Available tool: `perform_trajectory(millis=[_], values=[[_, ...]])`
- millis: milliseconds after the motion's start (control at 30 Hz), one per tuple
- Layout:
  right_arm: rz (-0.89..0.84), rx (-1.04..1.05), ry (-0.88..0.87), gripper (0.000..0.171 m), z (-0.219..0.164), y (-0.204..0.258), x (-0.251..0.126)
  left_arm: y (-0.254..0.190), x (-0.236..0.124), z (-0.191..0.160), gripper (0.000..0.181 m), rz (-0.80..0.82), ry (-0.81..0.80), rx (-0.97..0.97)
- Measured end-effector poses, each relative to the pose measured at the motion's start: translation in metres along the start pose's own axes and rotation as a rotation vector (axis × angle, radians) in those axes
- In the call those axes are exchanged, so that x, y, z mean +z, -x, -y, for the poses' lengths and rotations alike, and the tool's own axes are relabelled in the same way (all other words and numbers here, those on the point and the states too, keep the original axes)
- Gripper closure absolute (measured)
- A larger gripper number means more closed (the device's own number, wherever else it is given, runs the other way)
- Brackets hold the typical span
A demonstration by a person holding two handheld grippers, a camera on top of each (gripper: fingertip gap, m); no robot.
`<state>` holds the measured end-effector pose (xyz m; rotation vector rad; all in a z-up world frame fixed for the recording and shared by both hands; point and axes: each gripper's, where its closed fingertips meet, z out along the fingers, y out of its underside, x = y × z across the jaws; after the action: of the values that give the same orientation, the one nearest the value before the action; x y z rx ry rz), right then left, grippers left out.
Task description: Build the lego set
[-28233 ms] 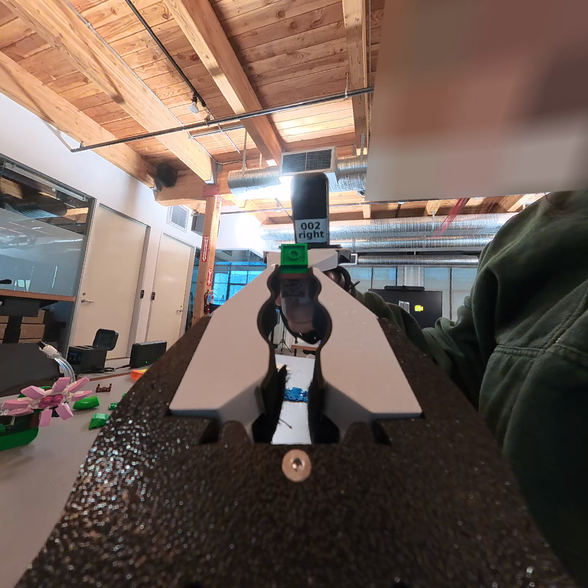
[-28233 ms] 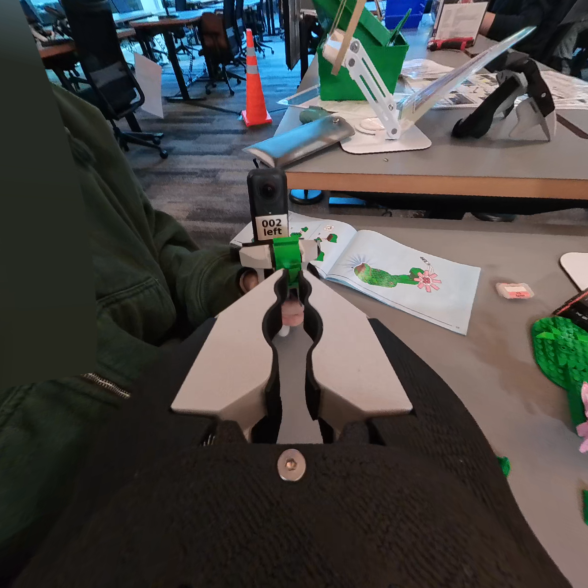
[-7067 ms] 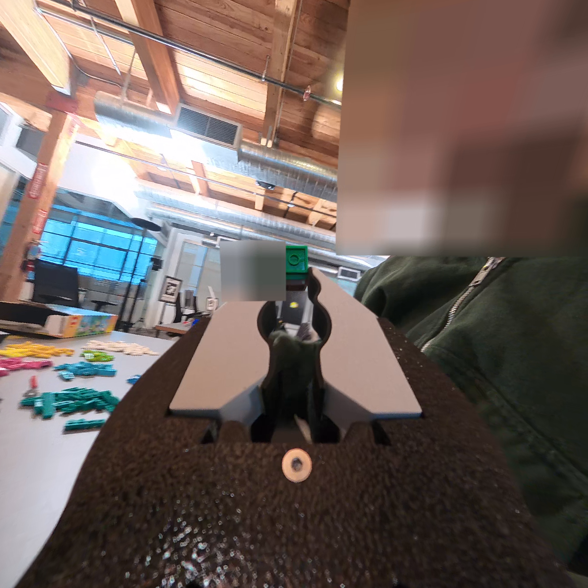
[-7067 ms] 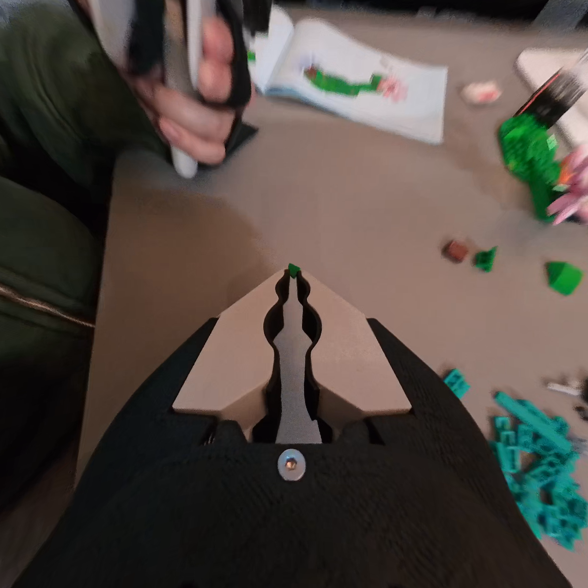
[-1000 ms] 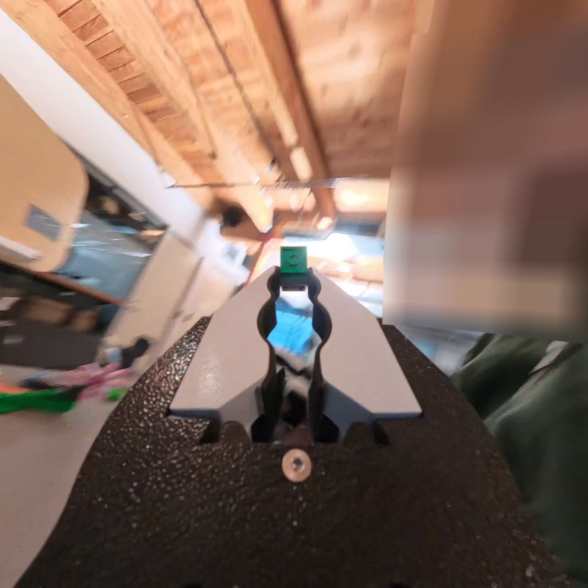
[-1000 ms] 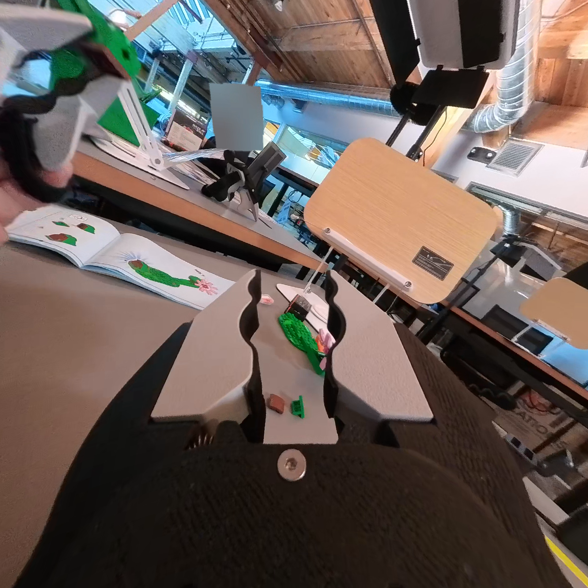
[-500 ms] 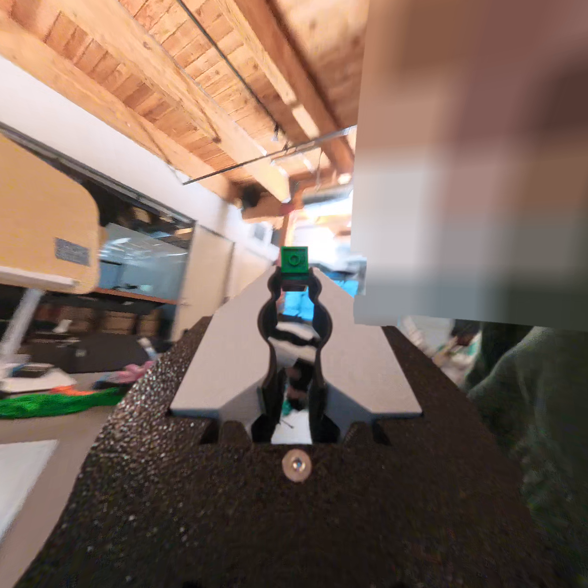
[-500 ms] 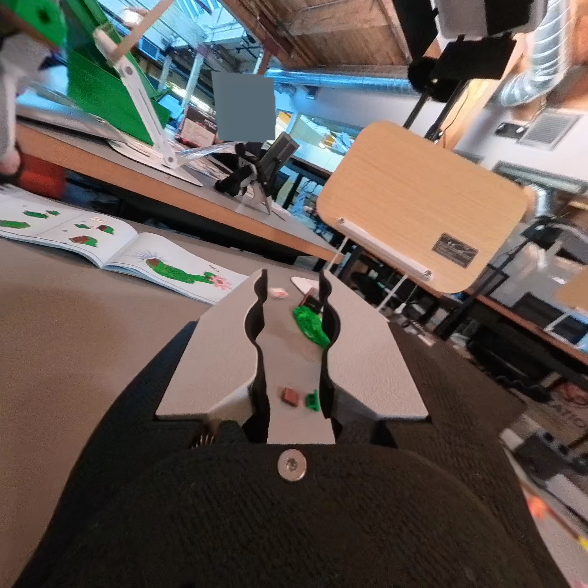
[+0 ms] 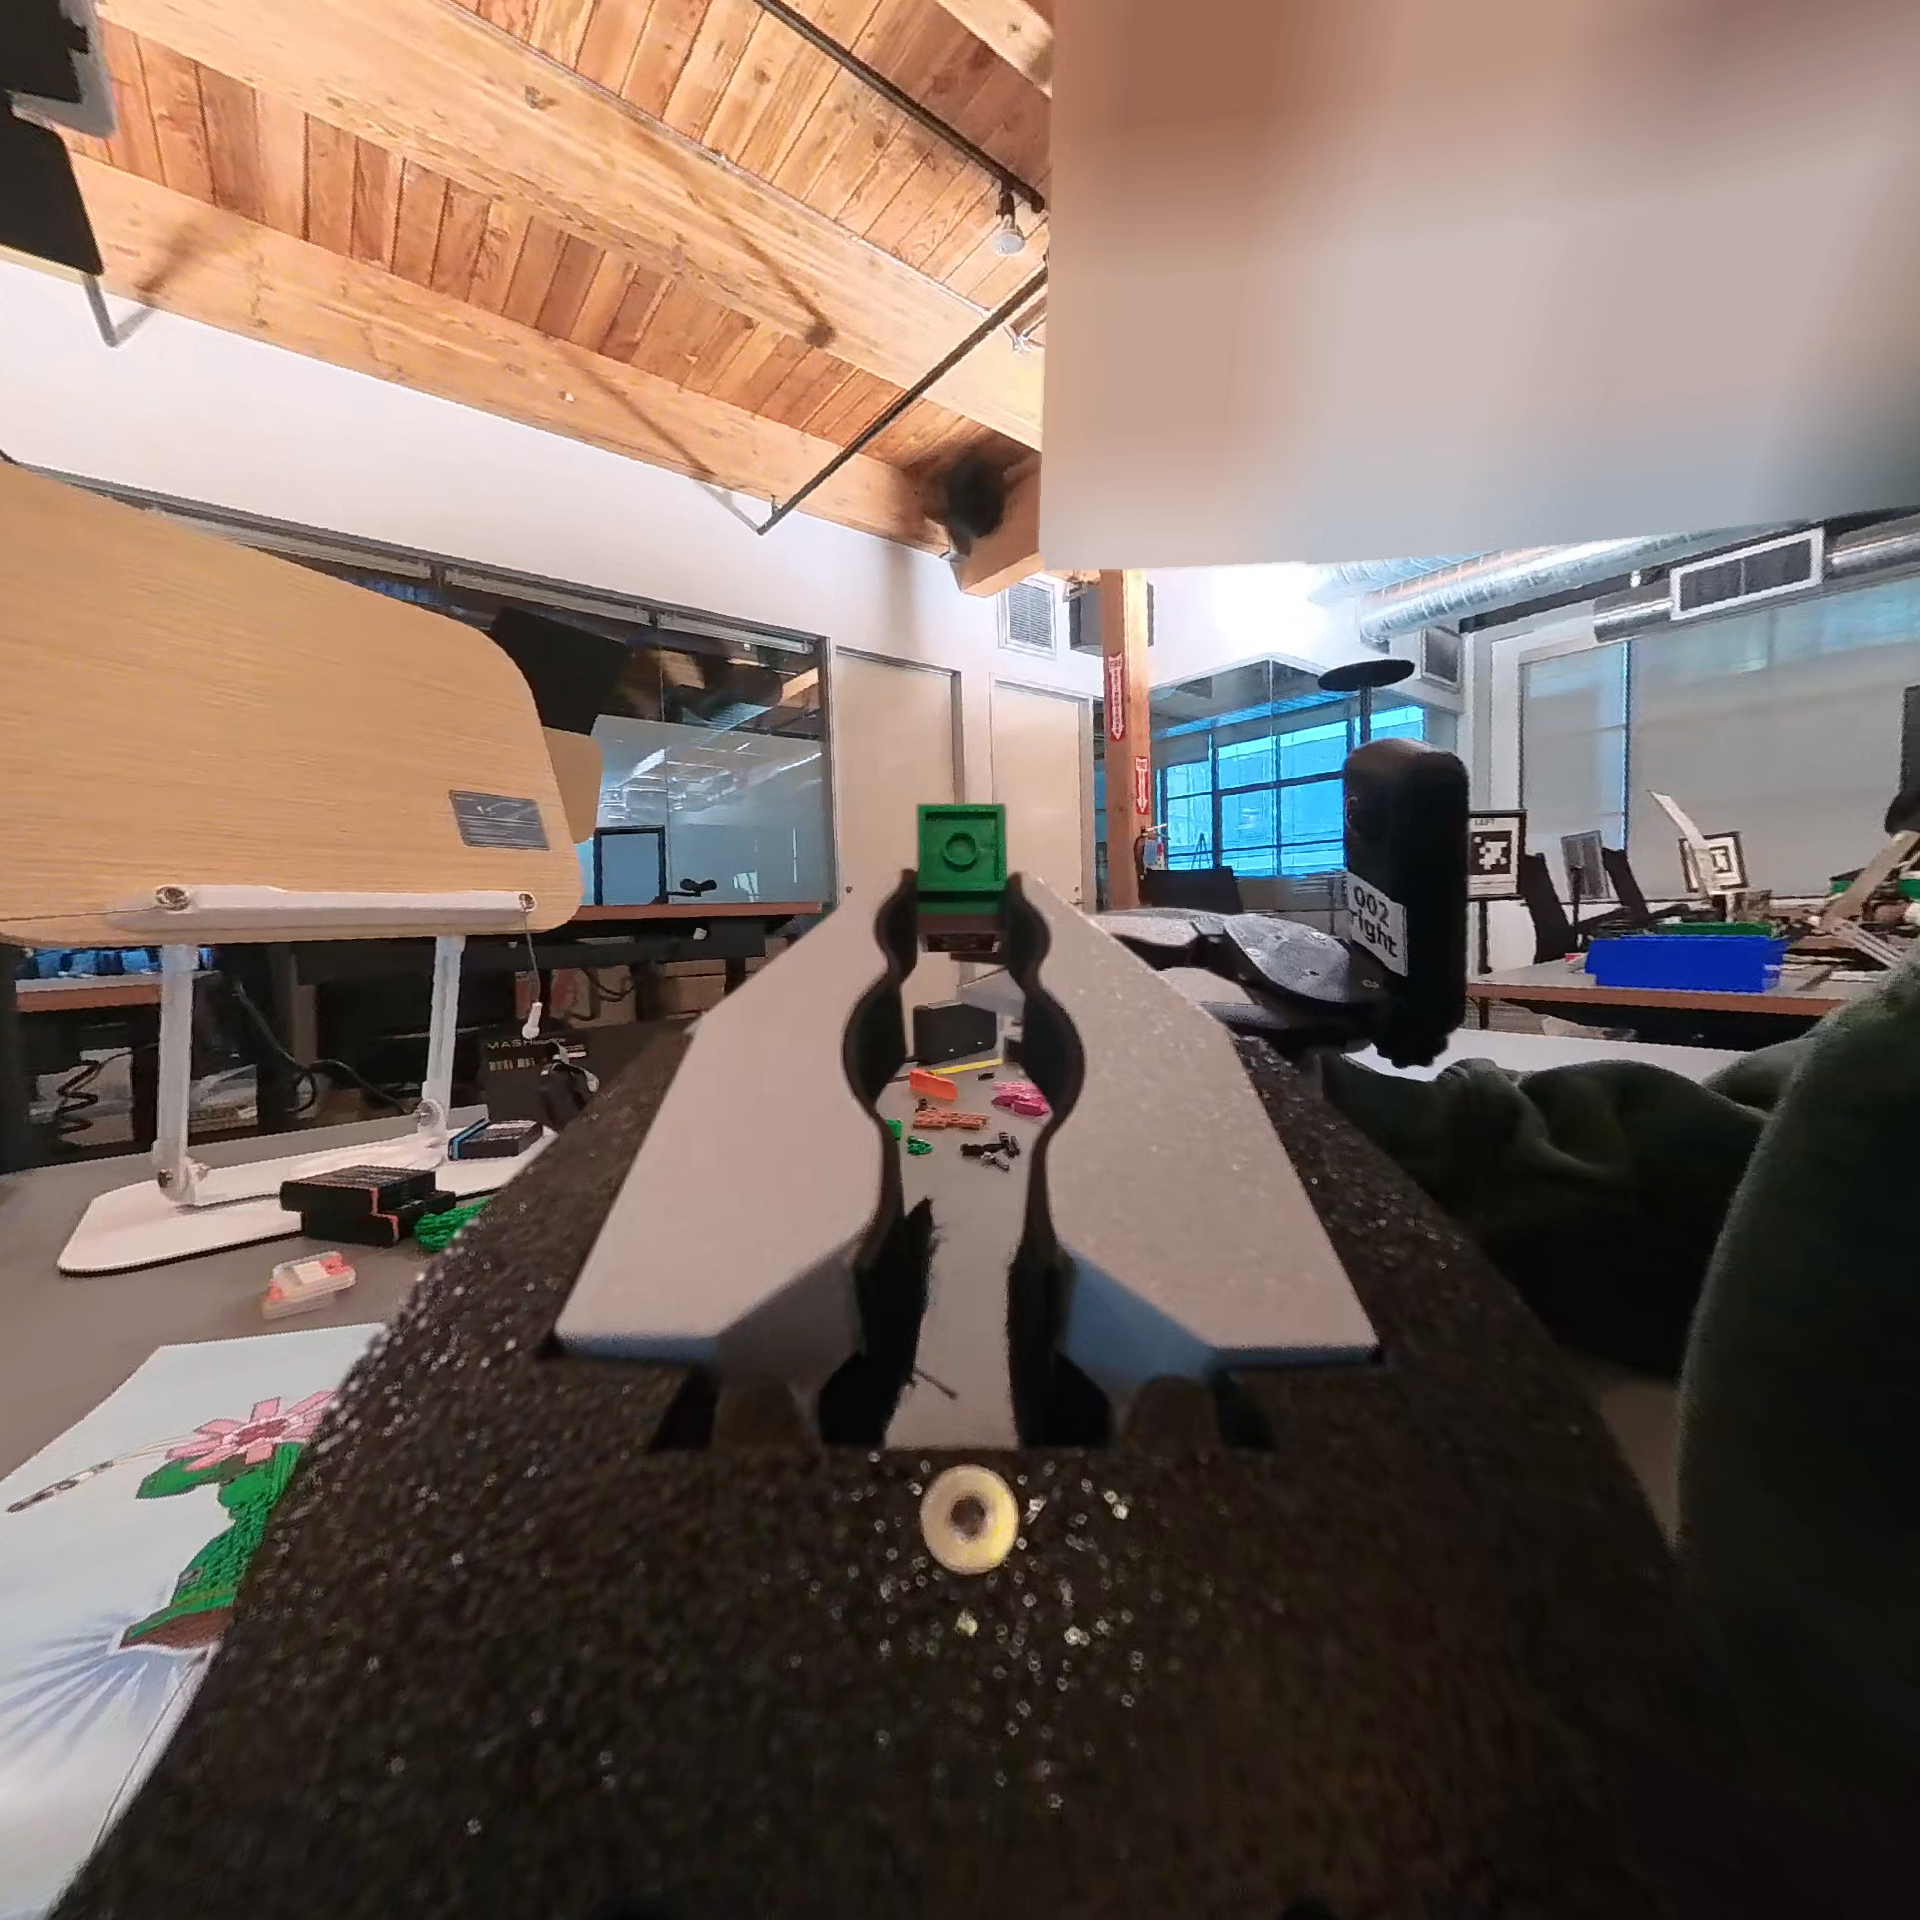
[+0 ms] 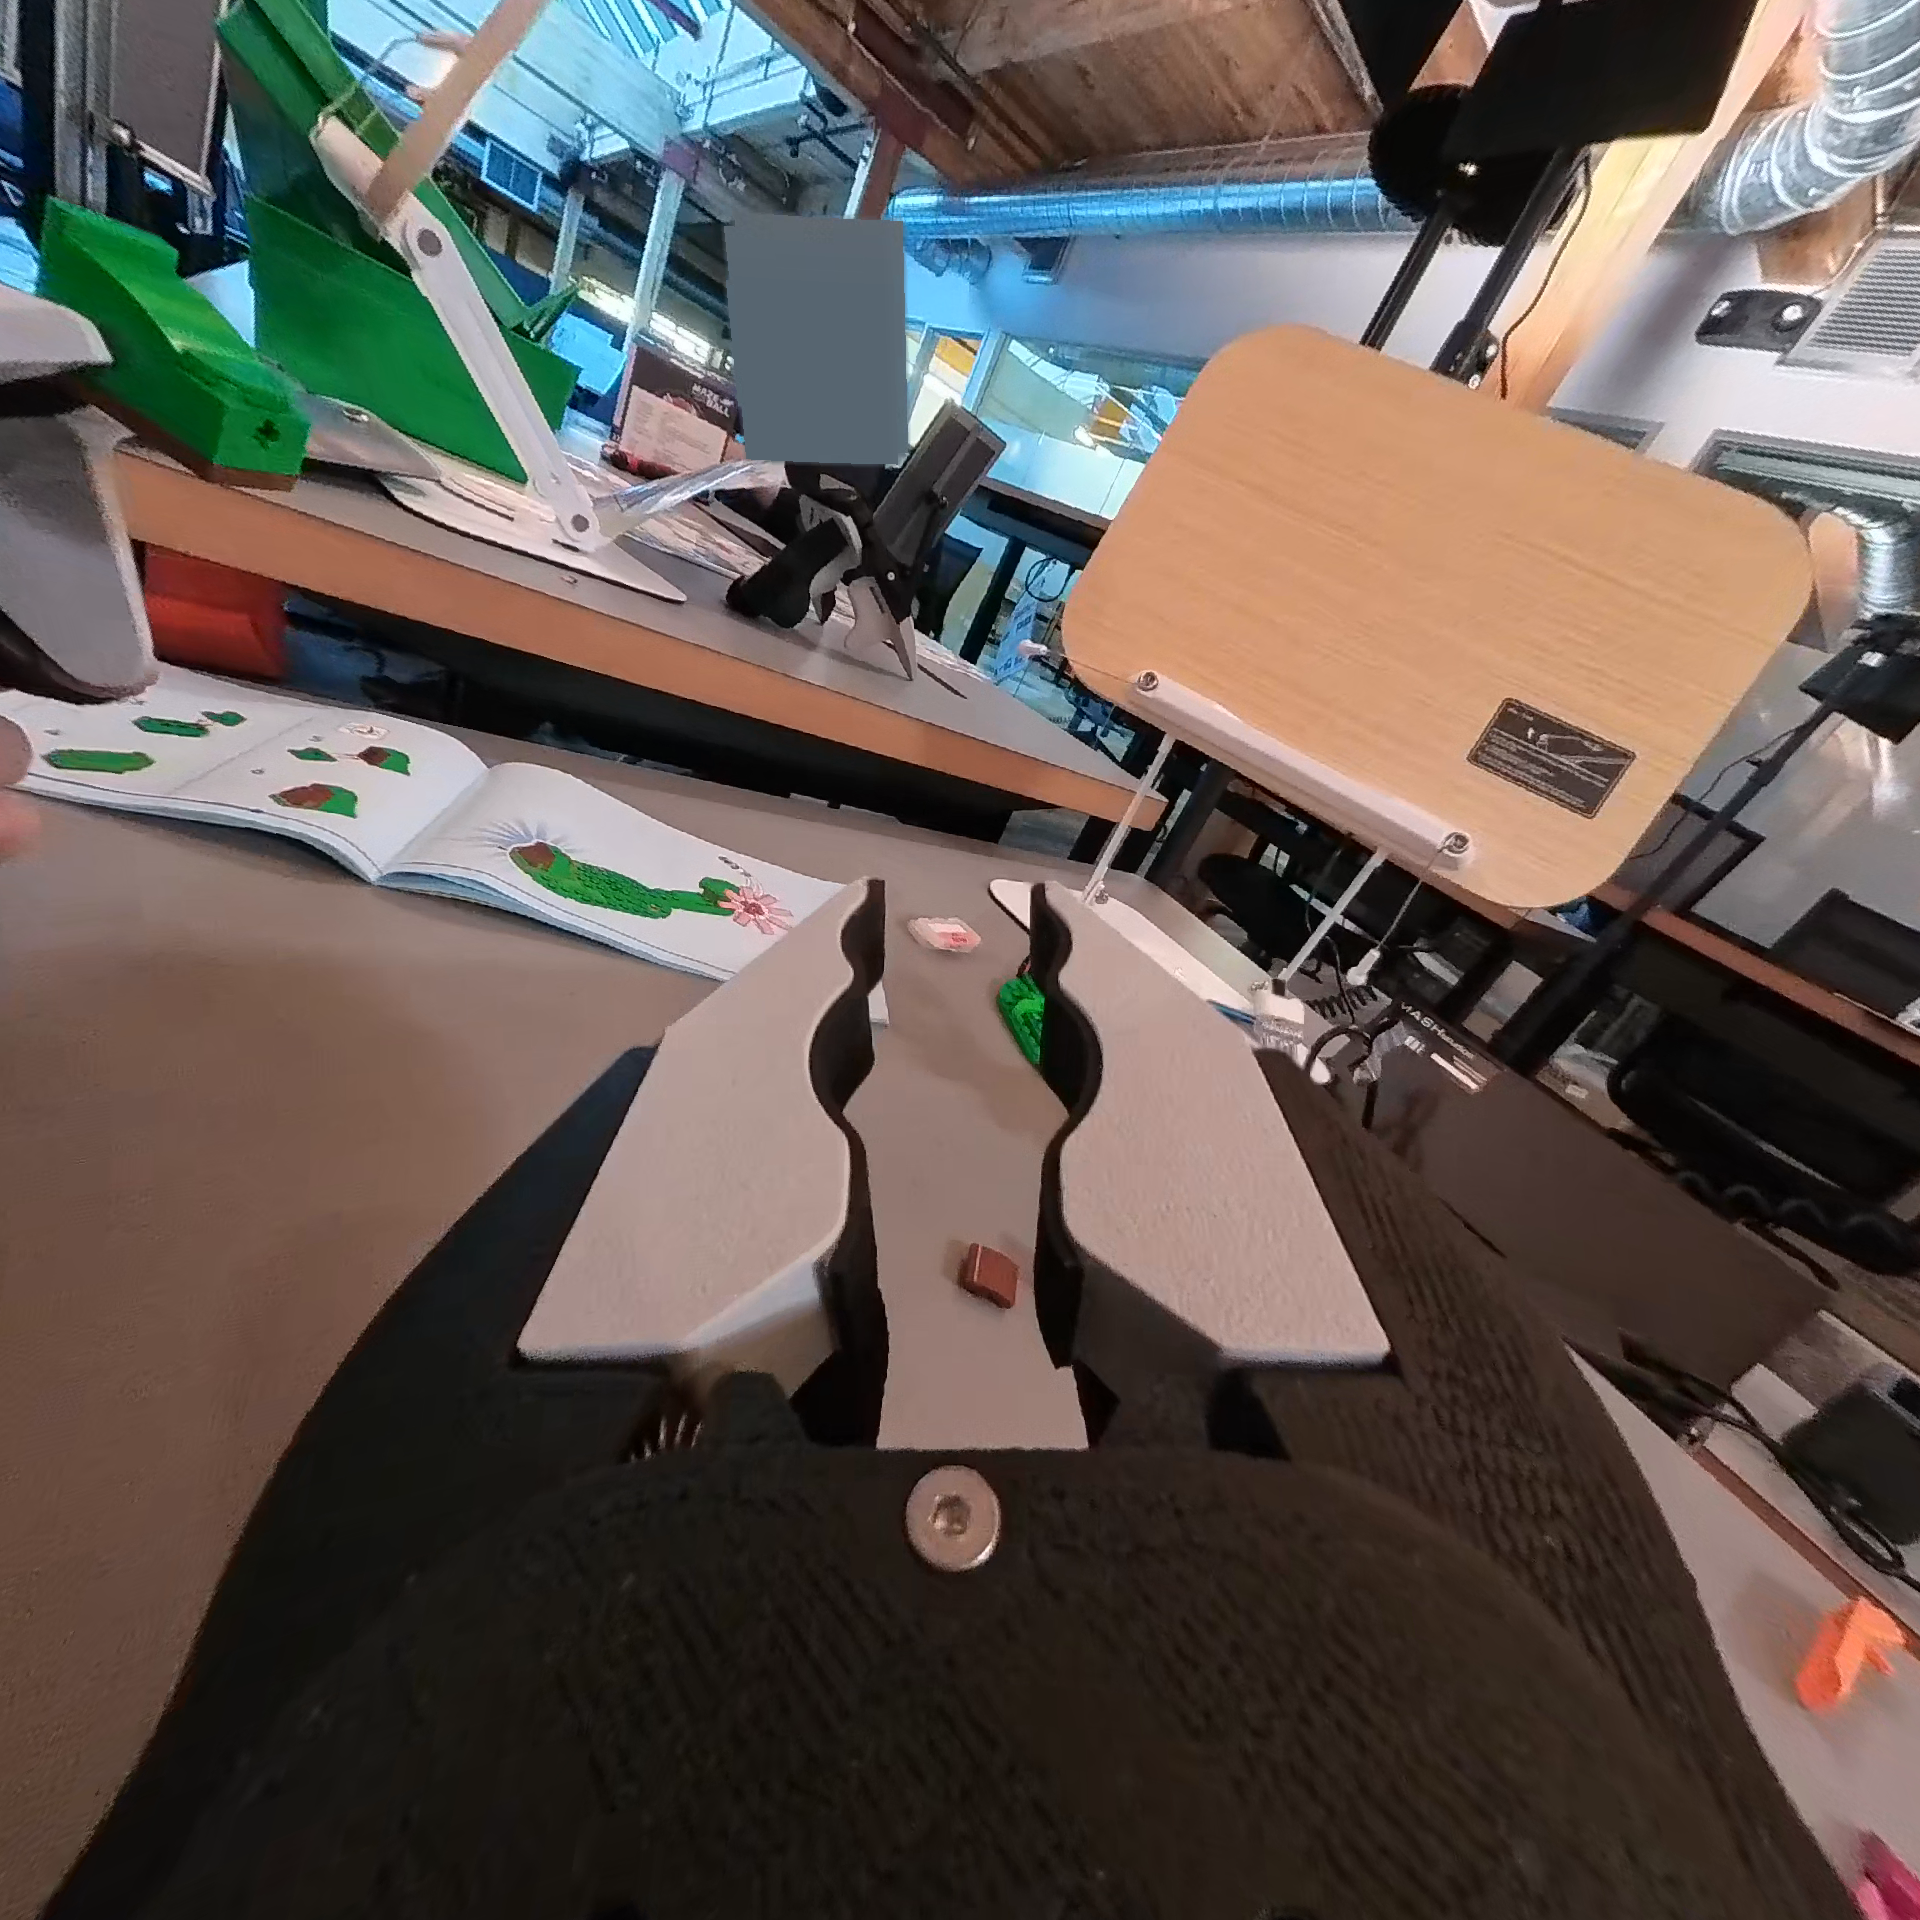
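Left wrist: claw (image 9: 961,914) pinches green/brown brick (image 9: 961,847); R claw (image 10: 956,914) agape, green build (image 10: 1020,1013) half-hidden.

A matte grey-brown table top (image 10: 260,1091) is carrying an open instruction booklet with pale blue pages (image 10: 416,821), which is lying flat toward the far side, and a small brown square brick (image 10: 989,1270) is sitting alone on the bare surface nearer in. Further back, a small white-and-pink flat piece (image 10: 943,932) and a bright green studded assembly (image 10: 1020,1013) are lying near the white flat base of a wooden-board stand (image 10: 1153,935), which is standing by the far edge. An orange plastic piece (image 10: 1844,1662) is lying toward the right edge.
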<state>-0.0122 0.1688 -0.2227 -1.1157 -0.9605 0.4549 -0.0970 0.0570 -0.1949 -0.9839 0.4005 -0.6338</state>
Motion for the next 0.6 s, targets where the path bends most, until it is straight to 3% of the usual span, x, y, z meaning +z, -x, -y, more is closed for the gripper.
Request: perform_trajectory(millis=[267,500,600], values=[[-0.094,0.012,0.088,0.145,-0.016,-0.029,-0.005,0.012,0.001,-0.004,0.168,-0.025,0.005,-0.084],[0.077,0.275,0.589,0.148,-0.094,-0.038,0.0,0.014,0.004,-0.01,0.168,-0.042,0.03,-0.116],[0.12,0.286,0.706,0.156,-0.111,-0.04,0.013,0.013,0.004,-0.011,0.168,-0.054,0.035,-0.122]])
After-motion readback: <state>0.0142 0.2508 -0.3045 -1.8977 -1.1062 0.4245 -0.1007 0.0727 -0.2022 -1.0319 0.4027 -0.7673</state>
